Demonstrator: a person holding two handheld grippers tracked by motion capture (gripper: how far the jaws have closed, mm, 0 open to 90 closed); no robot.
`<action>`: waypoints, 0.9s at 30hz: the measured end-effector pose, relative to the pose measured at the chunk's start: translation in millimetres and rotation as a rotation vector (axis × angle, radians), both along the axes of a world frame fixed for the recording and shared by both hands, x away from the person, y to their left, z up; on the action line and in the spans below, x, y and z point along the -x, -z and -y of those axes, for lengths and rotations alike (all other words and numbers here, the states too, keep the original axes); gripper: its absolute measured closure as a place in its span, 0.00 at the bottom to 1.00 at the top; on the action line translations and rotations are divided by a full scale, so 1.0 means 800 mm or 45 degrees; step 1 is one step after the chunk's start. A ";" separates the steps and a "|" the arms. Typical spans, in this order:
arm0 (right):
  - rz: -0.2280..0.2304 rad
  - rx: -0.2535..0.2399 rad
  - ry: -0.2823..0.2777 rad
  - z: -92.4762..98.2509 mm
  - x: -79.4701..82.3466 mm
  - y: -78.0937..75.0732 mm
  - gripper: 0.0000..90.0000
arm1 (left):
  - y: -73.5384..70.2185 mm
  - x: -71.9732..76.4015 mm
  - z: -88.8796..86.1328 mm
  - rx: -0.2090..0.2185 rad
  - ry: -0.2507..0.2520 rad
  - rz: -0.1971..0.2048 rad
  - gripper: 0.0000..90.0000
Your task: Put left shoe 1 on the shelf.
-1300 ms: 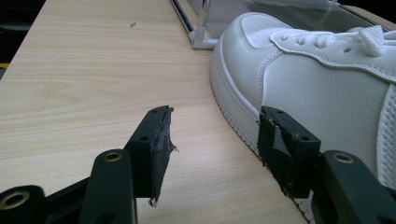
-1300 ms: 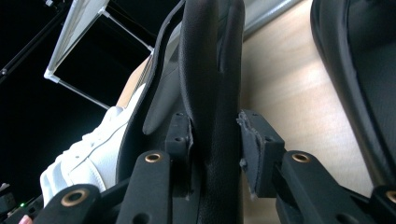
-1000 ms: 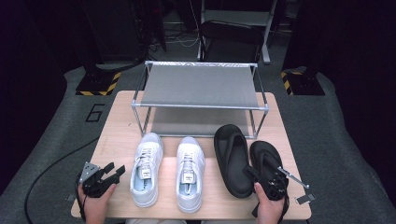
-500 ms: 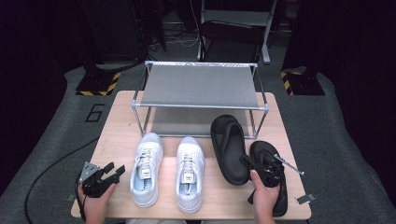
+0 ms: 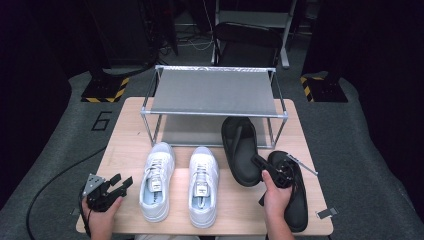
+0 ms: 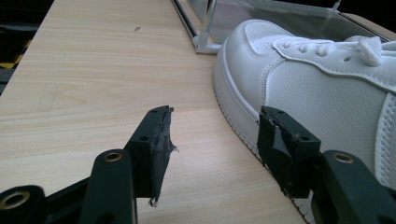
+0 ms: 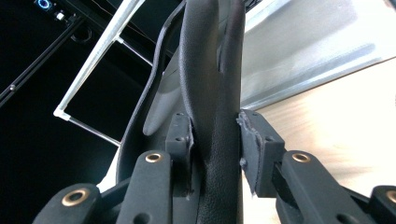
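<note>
My right gripper (image 5: 260, 167) is shut on the edge of a black sandal (image 5: 240, 145), which tilts up with its toe by the front right leg of the metal shoe rack (image 5: 212, 90). In the right gripper view both pads squeeze the sandal (image 7: 205, 70) between the jaws of the right gripper (image 7: 215, 140). The second black sandal (image 5: 295, 205) lies flat under my right hand. Two white sneakers (image 5: 157, 180) (image 5: 203, 185) stand side by side at the table's middle. My left gripper (image 5: 122, 182) rests open at the front left, its jaws (image 6: 212, 140) apart beside a sneaker (image 6: 327, 93), touching nothing.
The rack has a grey top shelf and a lower shelf (image 7: 303, 46), and stands at the back of the wooden table (image 5: 130, 135). One rack foot (image 6: 205, 42) sits just beyond the sneaker's toe. Bare wood lies to the left of the sneakers. Dark floor surrounds the table.
My right gripper has carried the black sandal forward and slightly up toward the rack, away from its mate. The left gripper has stayed where it was.
</note>
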State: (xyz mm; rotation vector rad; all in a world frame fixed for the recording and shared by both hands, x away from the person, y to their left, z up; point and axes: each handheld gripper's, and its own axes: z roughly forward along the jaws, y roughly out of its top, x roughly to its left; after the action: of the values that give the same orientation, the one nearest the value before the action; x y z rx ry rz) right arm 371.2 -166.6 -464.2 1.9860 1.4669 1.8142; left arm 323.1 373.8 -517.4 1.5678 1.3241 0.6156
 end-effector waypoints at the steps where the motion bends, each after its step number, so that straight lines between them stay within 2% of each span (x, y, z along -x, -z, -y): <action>1: -0.001 0.008 -0.006 -0.001 -0.002 0.001 0.74 | 0.000 0.000 0.000 -0.003 -0.001 0.001 0.49; 4: -0.018 -0.014 -0.003 -0.005 -0.007 0.000 0.74 | 0.001 0.000 -0.001 0.003 -0.006 0.005 0.49; 8: -0.027 0.005 -0.022 -0.014 -0.022 0.001 0.74 | 0.000 -0.001 -0.001 0.008 -0.010 0.012 0.49; 10: -0.034 -0.005 -0.026 -0.017 -0.028 0.000 0.74 | 0.000 -0.001 -0.001 0.008 -0.009 0.014 0.49; 14: -0.005 -0.023 -0.025 -0.021 -0.036 0.005 0.74 | 0.001 -0.001 -0.002 0.007 -0.007 0.008 0.49; 15: 0.007 -0.011 -0.021 -0.025 -0.040 0.006 0.74 | 0.000 0.000 -0.002 0.005 -0.002 0.002 0.49; 19: -0.016 -0.031 -0.017 -0.028 -0.047 0.012 0.74 | 0.001 -0.001 -0.002 0.013 -0.008 0.013 0.49; 20: -0.032 -0.053 -0.012 -0.030 -0.049 0.014 0.74 | 0.001 -0.001 -0.002 0.013 -0.008 0.012 0.49; 27: -0.057 -0.066 -0.011 -0.042 -0.066 0.030 0.73 | 0.000 0.001 -0.005 0.015 -0.011 0.015 0.49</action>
State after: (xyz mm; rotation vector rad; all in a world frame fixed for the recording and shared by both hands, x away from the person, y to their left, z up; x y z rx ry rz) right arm 424.3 -132.9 -488.1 2.0606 1.4570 1.8417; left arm 322.3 377.7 -517.4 1.5476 1.3239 0.6206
